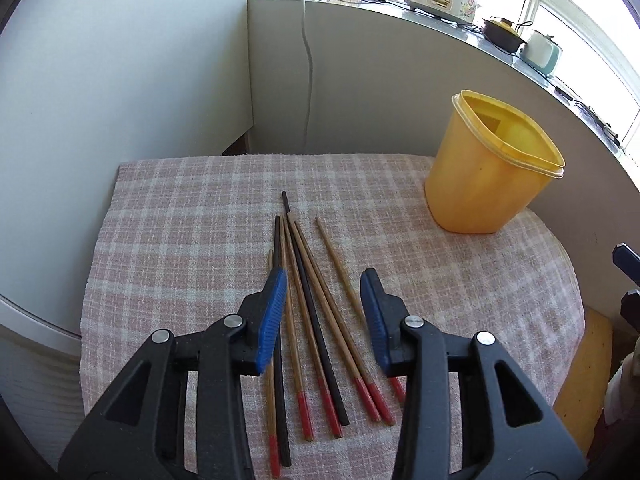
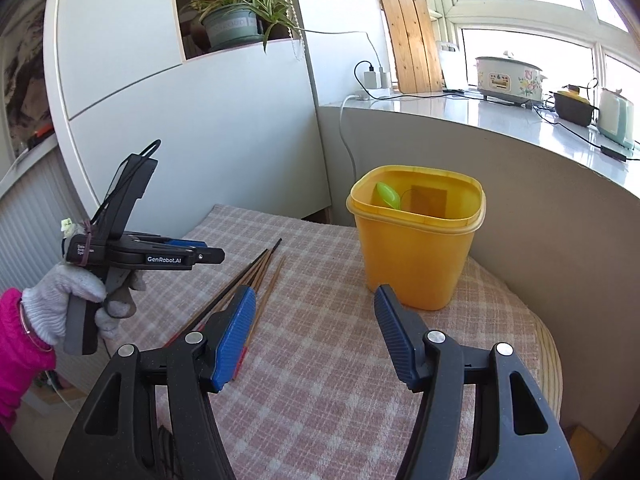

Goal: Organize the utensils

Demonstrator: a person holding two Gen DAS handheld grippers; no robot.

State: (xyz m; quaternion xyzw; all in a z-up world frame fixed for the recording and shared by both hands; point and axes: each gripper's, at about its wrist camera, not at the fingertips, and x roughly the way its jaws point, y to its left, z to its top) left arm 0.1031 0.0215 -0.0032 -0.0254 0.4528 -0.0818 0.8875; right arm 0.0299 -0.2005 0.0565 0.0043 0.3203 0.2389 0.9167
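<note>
Both sets of jaws stand apart with nothing between the pads. From its own camera the left gripper (image 1: pixel 324 280) hangs above the chopsticks (image 1: pixel 316 320), its blue ribbed pads either side of the bundle but clear of it. The right gripper (image 2: pixel 316 300) is spread wider, over bare cloth (image 2: pixel 320 380) just in front of the tub (image 2: pixel 416 256).

Seen from the right wrist, the left gripper (image 2: pixel 208 255) points rightward over the near end of the chopsticks (image 2: pixel 260 276), held by a hand (image 2: pixel 76 304) in a pale knit glove, with a pink sleeve (image 2: pixel 16 360) and a thin bangle at the wrist. White lettering on its black side reads "GenRobot.AI". A small printed tag on its back end is too small to read.

About eight chopsticks lie side by side on the pink-and-white checked cloth, fanned slightly, one a little apart to the right. Most are brown with red ends towards the camera; two are black.

Beyond them, to the right, the yellow tub (image 1: pixel 492 168) stands upright and open on the cloth. Inside it a green thing (image 2: pixel 389 195) leans against the wall, and a square label shows through the far wall, unreadable.

Behind the table a white cable runs up the wall to a grey ledge (image 2: pixel 500 116). On it stand a flowered cooker (image 2: pixel 510 78) with a label I cannot read, a dark pot (image 2: pixel 572 106) and a pale green appliance (image 2: pixel 616 118). Wooden boards (image 2: pixel 412 40) lean by the window, and a potted plant (image 2: pixel 236 20) sits in a cabinet niche with faint lettering on the pot.
</note>
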